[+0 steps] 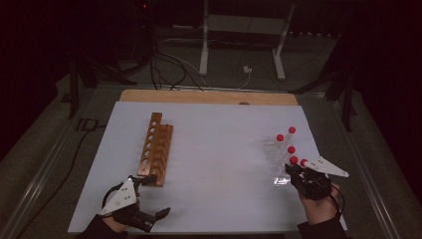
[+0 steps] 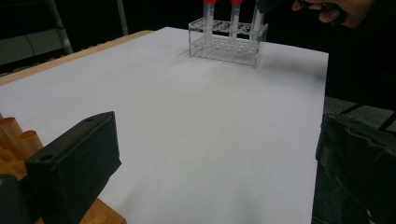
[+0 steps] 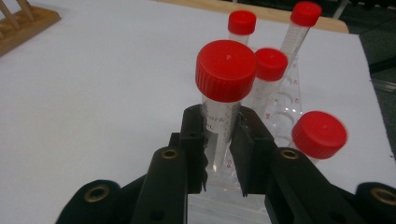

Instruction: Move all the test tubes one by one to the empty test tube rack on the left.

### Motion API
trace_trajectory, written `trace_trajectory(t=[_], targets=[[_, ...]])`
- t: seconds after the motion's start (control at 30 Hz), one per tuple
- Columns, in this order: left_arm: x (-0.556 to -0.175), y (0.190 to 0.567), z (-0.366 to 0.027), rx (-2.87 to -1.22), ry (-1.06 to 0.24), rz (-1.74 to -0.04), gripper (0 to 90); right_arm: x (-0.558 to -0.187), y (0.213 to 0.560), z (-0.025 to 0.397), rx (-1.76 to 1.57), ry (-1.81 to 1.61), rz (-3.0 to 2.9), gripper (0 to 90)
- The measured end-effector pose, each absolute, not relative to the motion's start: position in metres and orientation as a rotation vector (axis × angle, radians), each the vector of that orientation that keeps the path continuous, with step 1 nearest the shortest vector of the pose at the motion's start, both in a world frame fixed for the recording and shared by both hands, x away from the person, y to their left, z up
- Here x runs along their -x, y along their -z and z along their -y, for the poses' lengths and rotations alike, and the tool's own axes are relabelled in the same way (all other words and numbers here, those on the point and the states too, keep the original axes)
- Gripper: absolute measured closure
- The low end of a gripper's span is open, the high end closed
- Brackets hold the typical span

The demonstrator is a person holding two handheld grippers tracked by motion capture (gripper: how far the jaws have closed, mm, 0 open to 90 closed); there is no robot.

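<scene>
Two grippers are in your hands at a table [image 1: 209, 107] covered by a white sheet [image 1: 219, 169]. On the left half of the sheet lies a long wooden rack [image 1: 155, 149] with a row of round holes, running away from you. On the right half, near the sheet's edge, stands a clear plastic rack [image 1: 276, 155] holding five red-capped tubes; some lean.

Your left gripper [image 1: 149, 199] rests at the near left corner of the sheet, just beside the near end of the wooden rack. In the left gripper view its two black jaws stand wide apart with bare sheet between them, and the clear rack [image 2: 229, 46] is well away across the sheet.

Your right gripper [image 3: 219, 149] is at the near end of the clear rack [image 3: 285, 116]. Its jaws are narrowed against the clear wall of the nearest tube [image 3: 222, 126], one on each side, just below the tube's red cap [image 3: 226, 70]. The tube's foot is in the rack, close to upright. The other four caps sit behind it and to its right.
</scene>
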State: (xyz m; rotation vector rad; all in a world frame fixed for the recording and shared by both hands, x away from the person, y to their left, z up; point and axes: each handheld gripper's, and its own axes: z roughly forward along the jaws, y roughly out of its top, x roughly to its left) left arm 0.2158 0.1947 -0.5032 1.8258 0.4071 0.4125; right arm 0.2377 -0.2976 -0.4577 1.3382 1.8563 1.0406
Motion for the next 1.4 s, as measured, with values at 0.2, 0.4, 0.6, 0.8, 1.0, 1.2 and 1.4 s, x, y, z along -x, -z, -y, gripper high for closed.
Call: trace_trajectory(t=[0.2,0.4,0.6,0.8,1.0,1.2,1.4], targets=[[-0.217,0.503,-0.195,-1.829,-0.407,-0.410,0.5,-0.231,0.448,0.297,-1.308,-1.064,-1.838,74.7],[-0.217,0.502,-0.194,-1.826,-0.421,-0.413,0.5,-0.219,0.434,0.289,-1.232,-1.055,-1.806,74.7],[-0.215,0.500,-0.191,-1.818,-0.416,-0.412,0.6,-0.214,0.428,0.278,-1.187,-1.092,-1.831,74.7],[-0.214,0.493,-0.185,-1.829,-0.388,-0.438,0.6,-0.217,0.432,0.268,-1.159,-1.111,-1.890,74.7],[-0.219,0.483,-0.177,-1.835,-0.327,-0.440,0.6,-0.224,0.445,0.251,-1.123,-1.136,-2.004,74.7],[-0.222,0.474,-0.169,-1.866,-0.293,-0.427,0.6,-0.225,0.452,0.239,-1.081,-1.152,-2.071,74.7],[-0.228,0.469,-0.156,-1.878,-0.255,-0.416,0.6,-0.225,0.456,0.230,-1.048,-1.161,-2.123,74.7]])
